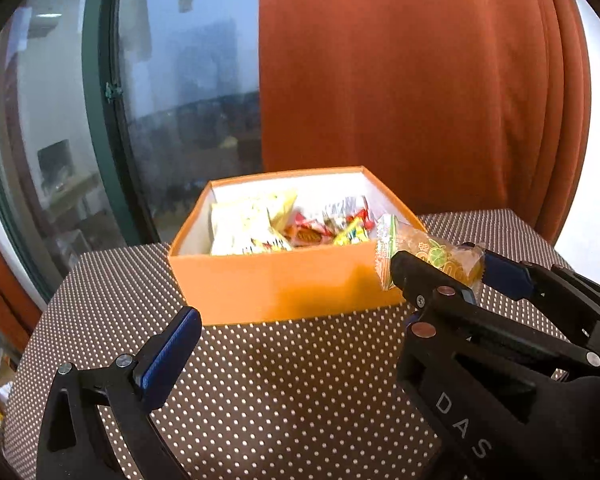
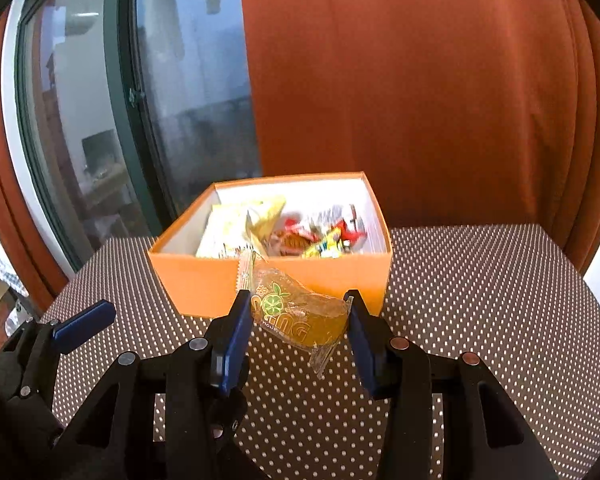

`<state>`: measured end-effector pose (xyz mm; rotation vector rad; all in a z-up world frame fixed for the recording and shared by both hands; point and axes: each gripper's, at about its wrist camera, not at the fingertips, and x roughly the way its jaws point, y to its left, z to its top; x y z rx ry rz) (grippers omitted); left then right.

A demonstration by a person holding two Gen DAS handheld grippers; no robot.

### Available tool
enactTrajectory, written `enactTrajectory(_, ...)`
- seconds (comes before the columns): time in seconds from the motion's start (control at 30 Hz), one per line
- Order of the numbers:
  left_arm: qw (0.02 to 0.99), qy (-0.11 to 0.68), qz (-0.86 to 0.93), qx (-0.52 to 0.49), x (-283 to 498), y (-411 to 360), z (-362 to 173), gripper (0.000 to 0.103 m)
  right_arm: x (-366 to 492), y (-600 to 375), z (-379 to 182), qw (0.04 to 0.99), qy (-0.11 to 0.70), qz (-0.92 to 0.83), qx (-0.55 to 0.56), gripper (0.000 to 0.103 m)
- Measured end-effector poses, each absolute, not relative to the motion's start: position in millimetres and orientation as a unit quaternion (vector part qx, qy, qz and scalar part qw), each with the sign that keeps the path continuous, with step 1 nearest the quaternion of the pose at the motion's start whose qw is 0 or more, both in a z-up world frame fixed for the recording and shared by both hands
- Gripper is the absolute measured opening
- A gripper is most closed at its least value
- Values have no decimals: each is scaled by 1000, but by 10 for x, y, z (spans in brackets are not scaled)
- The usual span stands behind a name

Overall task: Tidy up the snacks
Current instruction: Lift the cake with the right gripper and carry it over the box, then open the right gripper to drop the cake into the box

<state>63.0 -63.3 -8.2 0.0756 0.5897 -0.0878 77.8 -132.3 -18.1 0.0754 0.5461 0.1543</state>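
Right gripper (image 2: 298,330): jaws partly closed, both blue pads pinching a clear-wrapped yellow jelly snack (image 2: 296,316) by its two ends; snack is off the table, hanging in front of the box's near wall.
Snack pose: tilted, crimped top edge pointing up toward the box rim, loose wrapper tail dangling below the pads.
Left gripper (image 2: 85,325): empty as far as visible; one blue finger (image 1: 171,360) shows in its own camera, the other is hidden behind the right gripper, so I cannot tell its spread.
Left position: just beside the right gripper, over the dotted cloth, touching nothing visible.
Orange box (image 1: 284,288): open top, white inside, sitting on the polka-dot tablecloth (image 2: 480,300) near the table's far edge.
Box contents: pile of wrapped snacks (image 1: 292,226), yellow and red packets; looks roughly half full.
Done so far: judging by the pile, most of the sorting is in the box already.
Left to do: held snack not yet over the opening; needs carrying forward past the rim, then release.
Loose snacks on cloth: none visible in either view, so this may be the last one, not certain.
Risk: wrapper tail could catch on the near rim if the pass is low.
Background: rust curtain (image 2: 440,80), glass door (image 1: 160,100) at left.
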Motion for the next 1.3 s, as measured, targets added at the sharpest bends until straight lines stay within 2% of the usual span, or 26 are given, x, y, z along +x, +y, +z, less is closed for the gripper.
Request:
enactTrajectory(0.7,969,246,-5,13,1102,-438,392,102,1292,-1214,266,970,217,94,52,49)
enactTrajectory(1.3,953,302,26,22,1988,-404,31,102,2224,-1187,-49,960,254,88,74,49)
